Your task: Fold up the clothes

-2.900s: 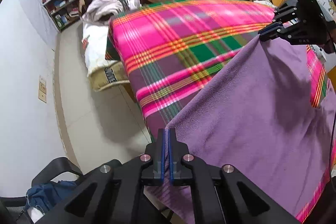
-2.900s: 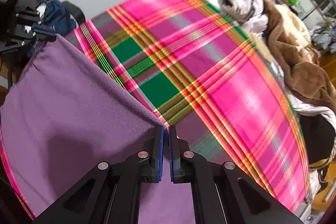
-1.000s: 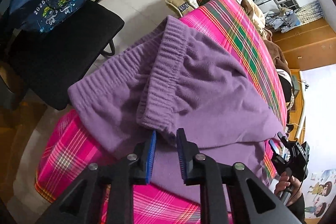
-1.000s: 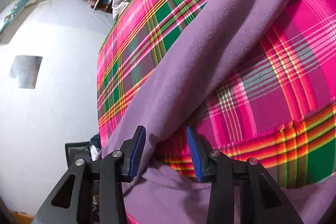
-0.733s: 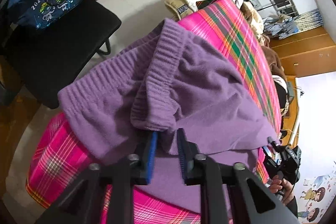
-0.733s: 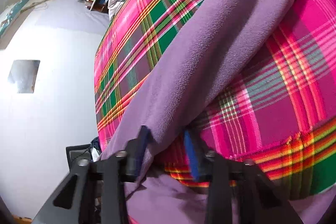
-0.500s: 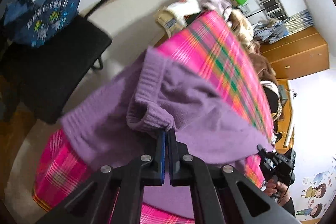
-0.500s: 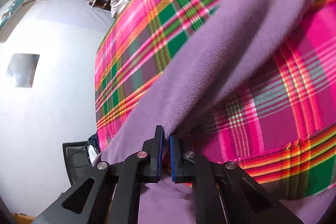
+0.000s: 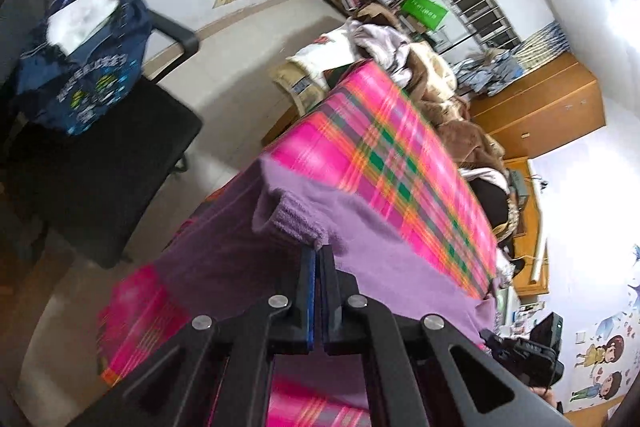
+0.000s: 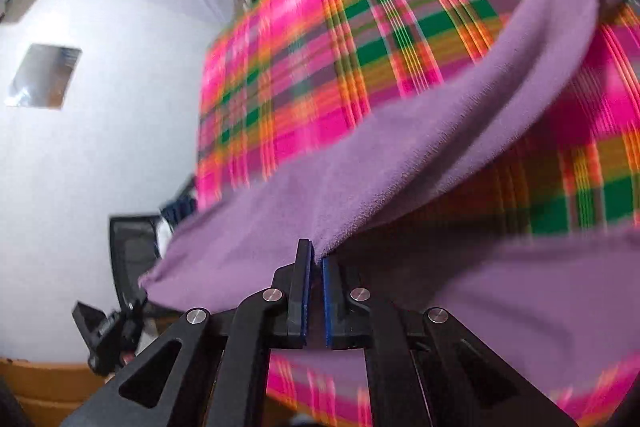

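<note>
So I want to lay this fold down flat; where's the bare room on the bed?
Free: the plaid blanket stretch beyond the purple garment, up to the heaped brown bedding. Crowded: that far heap, and the chair holding a blue bag.

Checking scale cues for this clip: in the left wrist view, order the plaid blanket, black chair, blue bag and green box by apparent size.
1. plaid blanket
2. black chair, though it lies nearer the camera, so its rank against the blanket is unsure
3. blue bag
4. green box, far off on the shelves
</note>
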